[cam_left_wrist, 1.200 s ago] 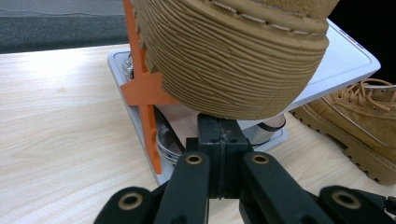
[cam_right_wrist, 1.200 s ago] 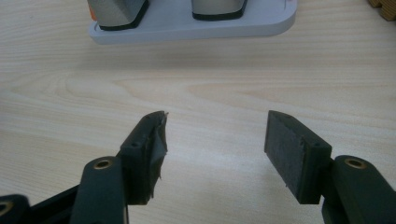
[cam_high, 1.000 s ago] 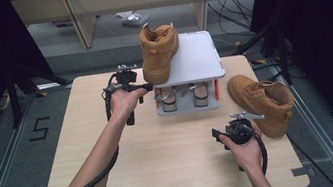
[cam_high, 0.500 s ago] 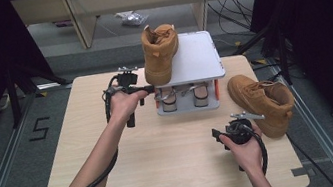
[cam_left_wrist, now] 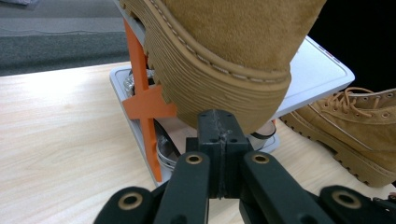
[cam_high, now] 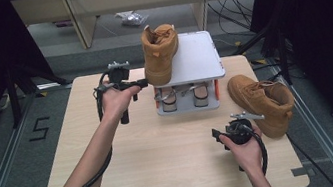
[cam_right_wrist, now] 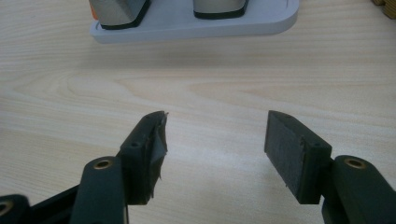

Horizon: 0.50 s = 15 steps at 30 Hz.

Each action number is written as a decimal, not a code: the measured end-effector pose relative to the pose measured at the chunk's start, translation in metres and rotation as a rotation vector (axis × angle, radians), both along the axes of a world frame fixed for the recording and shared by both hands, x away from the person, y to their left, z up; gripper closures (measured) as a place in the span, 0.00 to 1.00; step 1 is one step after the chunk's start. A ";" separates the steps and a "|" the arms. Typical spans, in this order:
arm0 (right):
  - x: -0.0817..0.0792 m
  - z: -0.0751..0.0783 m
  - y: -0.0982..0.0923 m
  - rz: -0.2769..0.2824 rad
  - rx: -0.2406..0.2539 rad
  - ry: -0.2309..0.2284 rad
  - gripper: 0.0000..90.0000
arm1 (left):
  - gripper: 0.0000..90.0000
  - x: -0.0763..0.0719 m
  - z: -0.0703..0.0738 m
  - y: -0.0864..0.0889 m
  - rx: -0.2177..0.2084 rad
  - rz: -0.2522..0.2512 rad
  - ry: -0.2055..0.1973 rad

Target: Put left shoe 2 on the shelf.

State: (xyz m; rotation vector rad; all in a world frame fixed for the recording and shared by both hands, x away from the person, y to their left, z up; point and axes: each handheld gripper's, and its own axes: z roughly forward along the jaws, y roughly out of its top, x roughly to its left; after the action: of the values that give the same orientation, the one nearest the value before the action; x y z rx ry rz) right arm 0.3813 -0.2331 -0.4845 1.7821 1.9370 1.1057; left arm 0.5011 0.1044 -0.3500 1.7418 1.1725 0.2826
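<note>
Left claw (cam_left_wrist: 219, 126), shut, against tan suede boot's (cam_high: 160, 54) ridged sole.

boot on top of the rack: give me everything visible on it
The boot on the rack is a tan, suede-looking ankle boot with matching laces, pale welt stitching and a ribbed tan sole. It stands upright on the left edge of the grey top shelf, one end overhanging toward the person. The shut left hand-held gripper sits at that overhanging sole end; whether it touches is unclear.
</note>
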 end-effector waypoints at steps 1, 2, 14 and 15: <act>0.000 0.000 0.000 0.000 0.000 0.000 0.44 | 1.00 0.000 -0.001 -0.002 -0.005 -0.001 0.000; 0.001 0.000 -0.002 0.005 -0.014 -0.018 0.44 | 1.00 0.000 -0.001 -0.003 -0.009 0.000 0.002; 0.000 0.000 -0.004 0.020 -0.026 -0.012 0.44 | 1.00 0.001 -0.003 -0.012 -0.012 -0.005 0.006; -0.001 0.001 -0.002 -0.003 0.017 0.001 0.44 | 1.00 0.001 -0.004 -0.014 -0.010 -0.009 0.004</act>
State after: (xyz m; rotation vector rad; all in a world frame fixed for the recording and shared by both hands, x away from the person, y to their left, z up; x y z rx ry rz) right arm 0.3806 -0.2349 -0.4836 1.7941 1.9304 1.1234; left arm 0.5021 0.0909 -0.3539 1.7391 1.1667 0.2668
